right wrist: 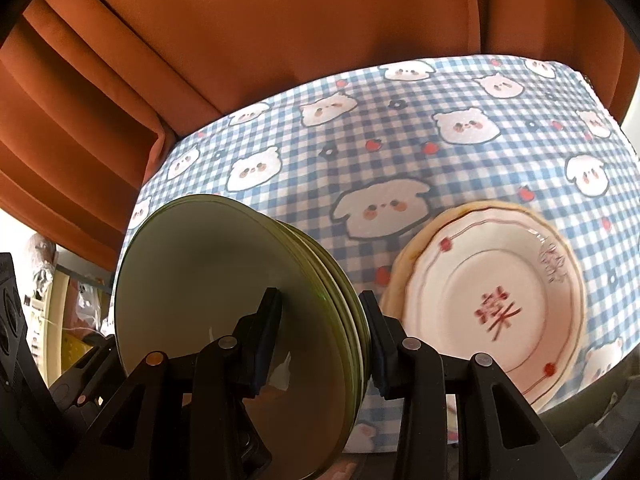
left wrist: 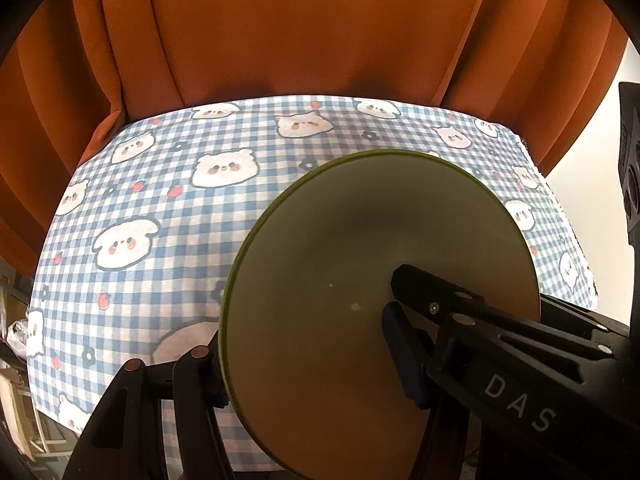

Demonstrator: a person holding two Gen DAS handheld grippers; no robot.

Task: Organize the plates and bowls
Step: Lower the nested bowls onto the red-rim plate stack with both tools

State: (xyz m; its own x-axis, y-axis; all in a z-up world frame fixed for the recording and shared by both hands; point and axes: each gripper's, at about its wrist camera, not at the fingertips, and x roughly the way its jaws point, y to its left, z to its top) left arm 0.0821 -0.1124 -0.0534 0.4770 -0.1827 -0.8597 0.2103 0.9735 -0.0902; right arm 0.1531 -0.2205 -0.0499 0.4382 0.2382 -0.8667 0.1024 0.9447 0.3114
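Observation:
A stack of several olive-green plates (right wrist: 192, 280) stands on edge between the two fingers of my right gripper (right wrist: 320, 320), which is shut on its rim. In the left wrist view the same green plates (left wrist: 340, 264) fill the lower middle, and my left gripper (left wrist: 308, 320) is shut across them, one finger on the top face and the other behind the rim. The stack hangs over the blue checked tablecloth (left wrist: 168, 200). To the right lies a white plate with a red character (right wrist: 500, 300), resting on a cream plate with a brownish rim (right wrist: 404, 256).
An orange curtain (right wrist: 280, 40) hangs right behind the table's far edge. The checked cloth with animal faces (right wrist: 380, 140) covers the table. Cluttered shelves and bags (right wrist: 60, 300) show past the left edge. A black device body (left wrist: 630, 168) juts in at the right.

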